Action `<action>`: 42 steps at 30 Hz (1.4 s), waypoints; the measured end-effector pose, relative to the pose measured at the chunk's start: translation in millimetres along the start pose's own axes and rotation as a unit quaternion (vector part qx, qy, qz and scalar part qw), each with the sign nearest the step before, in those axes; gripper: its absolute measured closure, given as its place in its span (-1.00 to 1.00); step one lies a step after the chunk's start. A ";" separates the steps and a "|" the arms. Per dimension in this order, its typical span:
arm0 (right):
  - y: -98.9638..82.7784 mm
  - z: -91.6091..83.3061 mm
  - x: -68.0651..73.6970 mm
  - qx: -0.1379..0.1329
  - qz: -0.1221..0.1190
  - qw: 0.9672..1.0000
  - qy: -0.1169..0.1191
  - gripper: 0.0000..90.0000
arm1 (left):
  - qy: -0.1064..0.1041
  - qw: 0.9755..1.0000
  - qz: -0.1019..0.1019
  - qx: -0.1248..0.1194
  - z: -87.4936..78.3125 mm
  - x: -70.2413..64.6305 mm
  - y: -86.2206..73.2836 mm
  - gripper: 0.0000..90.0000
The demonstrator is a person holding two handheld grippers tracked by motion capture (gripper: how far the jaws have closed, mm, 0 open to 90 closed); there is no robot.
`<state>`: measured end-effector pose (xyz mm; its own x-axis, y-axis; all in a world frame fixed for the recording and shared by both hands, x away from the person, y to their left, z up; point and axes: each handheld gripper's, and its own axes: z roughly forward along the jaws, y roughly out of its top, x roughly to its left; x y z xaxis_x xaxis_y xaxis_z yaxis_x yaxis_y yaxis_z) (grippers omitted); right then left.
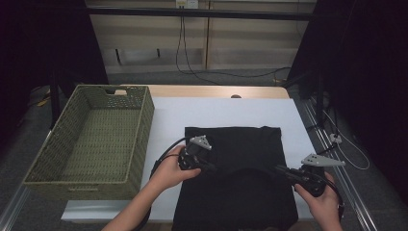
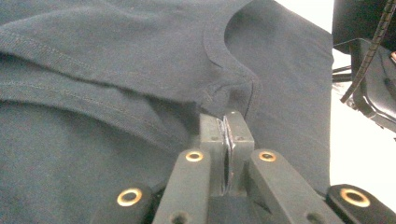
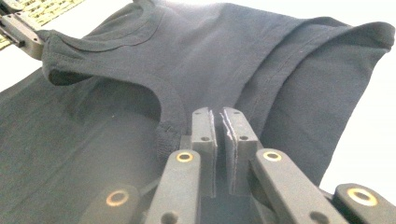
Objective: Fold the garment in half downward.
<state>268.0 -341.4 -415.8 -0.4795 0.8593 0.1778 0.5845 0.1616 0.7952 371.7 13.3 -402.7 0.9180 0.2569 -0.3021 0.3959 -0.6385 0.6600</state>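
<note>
From my high view the black shirt runs off the bottom edge of the frame. I can't make out the small dark thing at the tabletop's far edge.

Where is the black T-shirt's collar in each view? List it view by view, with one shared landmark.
High view: T-shirt collar, lower middle.
Left gripper view: above centre.
Right gripper view: centre left.
Shared landmark: white table cover bordering the shirt.

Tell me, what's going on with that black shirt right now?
Left gripper and right gripper both shut on the black T-shirt, near its neckline. Shirt lies on the white table. Woven basket at left, nothing blocking.
</note>
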 end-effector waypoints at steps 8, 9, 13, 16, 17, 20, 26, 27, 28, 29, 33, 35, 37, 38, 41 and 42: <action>-7.6 -10.6 0.5 -0.004 0.002 1.000 0.004 0.88 | -0.007 1.000 0.004 0.009 -2.0 -7.2 -1.6 0.98; -8.7 -12.2 0.1 -0.005 0.006 1.000 0.005 0.88 | -0.008 1.000 0.004 0.010 -1.9 -8.3 -1.6 0.98; -11.3 -17.2 -0.1 -0.008 0.008 1.000 0.008 0.88 | -0.015 1.000 0.010 0.013 -2.0 -13.7 -1.4 0.98; -13.1 -20.1 1.3 -0.007 0.005 1.000 0.010 0.88 | -0.020 1.000 0.012 0.015 -3.0 -15.9 -1.4 0.98; -13.8 -20.9 2.3 -0.006 0.006 1.000 0.011 0.88 | -0.021 1.000 0.012 0.014 -3.0 -16.3 -1.6 0.98; -15.9 -22.4 3.8 -0.004 0.005 1.000 0.015 0.88 | -0.028 0.999 0.011 0.018 -2.3 -17.1 -3.4 0.98; -18.6 -27.0 8.3 -0.004 0.003 1.000 0.020 0.88 | -0.030 0.999 0.014 0.019 -3.3 -18.3 -6.8 0.98; -18.9 -27.7 9.3 -0.004 0.001 1.000 0.021 0.88 | -0.031 0.999 0.014 0.018 -4.3 -18.5 -7.3 0.98; -19.2 -28.4 10.4 -0.005 0.000 1.000 0.021 0.88 | -0.032 0.999 0.013 0.017 -5.3 -18.7 -8.1 0.98; -19.5 -29.1 11.5 -0.004 0.001 1.000 0.023 0.88 | -0.033 0.999 0.013 0.016 -6.1 -19.0 -8.7 0.98; -20.6 -31.7 16.5 0.000 -0.005 1.000 0.029 0.88 | -0.038 0.999 0.015 0.018 -8.2 -22.1 -11.7 0.98; -21.1 -32.8 18.6 0.000 -0.006 0.999 0.031 0.88 | -0.042 0.999 0.017 0.018 -8.9 -24.0 -12.3 0.98; -21.7 -34.5 20.8 0.002 -0.008 0.999 0.032 0.88 | -0.041 0.999 0.021 0.017 -9.7 -25.9 -12.3 0.98; -22.1 -35.3 21.6 0.001 -0.009 0.999 0.033 0.88 | -0.042 0.999 0.024 0.019 -10.5 -26.3 -12.0 0.98; -23.0 -37.8 23.2 0.001 -0.012 0.999 0.033 0.88 | -0.045 0.999 0.024 0.014 -11.2 -28.7 -11.5 0.98; -23.3 -38.5 23.2 -0.001 -0.014 0.999 0.034 0.88 | -0.046 0.999 0.025 0.017 -11.3 -29.3 -11.4 0.98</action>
<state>218.1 -343.9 -407.9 -0.5397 0.8191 0.1945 0.5693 0.1849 0.8011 340.5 21.2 -393.6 0.9302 0.1579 -0.3315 0.3470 -0.6732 0.6530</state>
